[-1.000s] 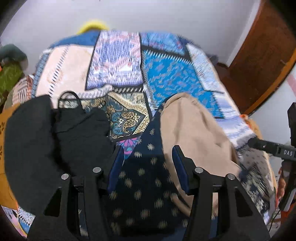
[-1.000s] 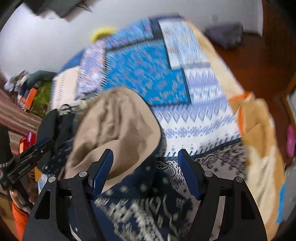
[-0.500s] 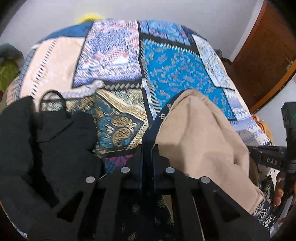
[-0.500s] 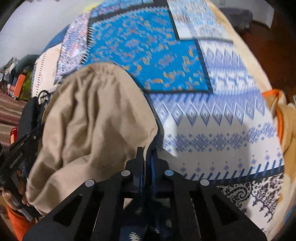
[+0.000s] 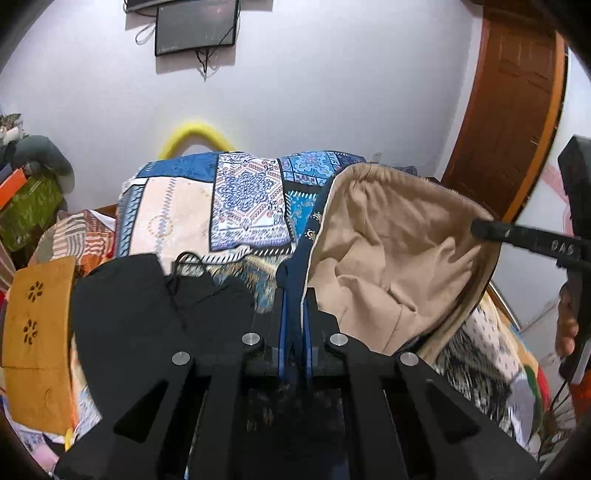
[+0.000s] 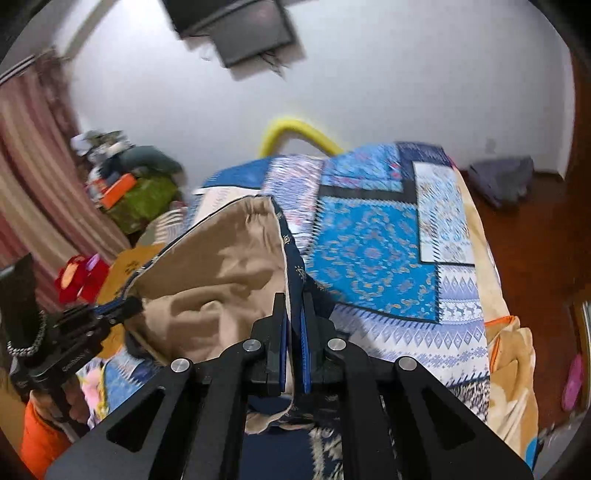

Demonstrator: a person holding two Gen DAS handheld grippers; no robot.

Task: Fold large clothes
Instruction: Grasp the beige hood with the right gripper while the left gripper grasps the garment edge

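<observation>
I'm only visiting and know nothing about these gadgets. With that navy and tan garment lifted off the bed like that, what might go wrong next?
1. Each tool, left and right, pinches only a thin navy edge of the garment; it may slip free.
2. The tan lining sags between them, so a fold could land wrinkled.
3. The hanging cloth might drag the black clothes lying close beside it on the patchwork bedspread.

Right wrist view's motion-blurred, the wall screen point(image 6: 236, 33) is smeared; the garment point(image 5: 399, 258) hides much of the bed point(image 5: 177, 218).
</observation>
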